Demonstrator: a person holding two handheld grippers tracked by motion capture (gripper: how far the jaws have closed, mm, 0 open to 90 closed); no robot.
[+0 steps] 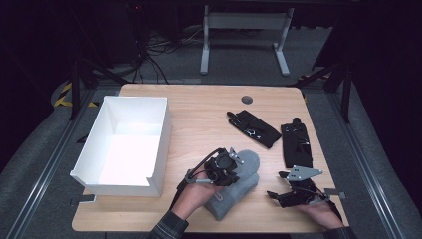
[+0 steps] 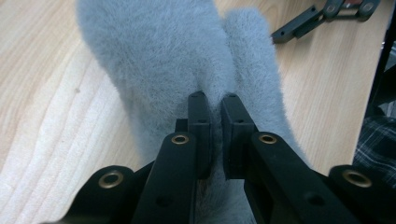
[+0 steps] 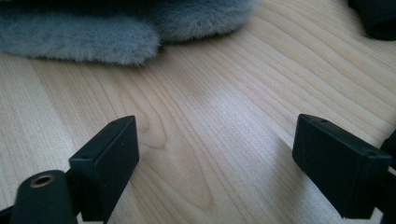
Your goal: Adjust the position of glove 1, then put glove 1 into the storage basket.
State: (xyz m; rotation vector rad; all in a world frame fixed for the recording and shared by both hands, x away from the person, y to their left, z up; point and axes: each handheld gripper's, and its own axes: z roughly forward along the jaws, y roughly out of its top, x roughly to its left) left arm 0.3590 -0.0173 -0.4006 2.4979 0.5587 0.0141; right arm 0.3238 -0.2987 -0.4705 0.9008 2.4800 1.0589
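Note:
A grey fuzzy mitten (image 1: 249,160) lies near the table's front edge, right of centre. My left gripper (image 1: 226,167) rests on top of it. In the left gripper view, the left gripper (image 2: 217,100) has its jaws nearly together, pinching a fold of the mitten's (image 2: 159,51) fur. My right gripper (image 1: 276,185) sits low over the bare wood to the right of the mitten. In the right gripper view, the right gripper (image 3: 219,135) stands wide open with nothing between its jaws, and the mitten's edge (image 3: 93,32) lies ahead of it.
A white open box (image 1: 161,144) takes up the table's left side. Two black gloves lie at the right: one (image 1: 254,128) slanted near the middle, the other (image 1: 296,144) near the right edge. A round grommet (image 1: 247,99) sits at the back.

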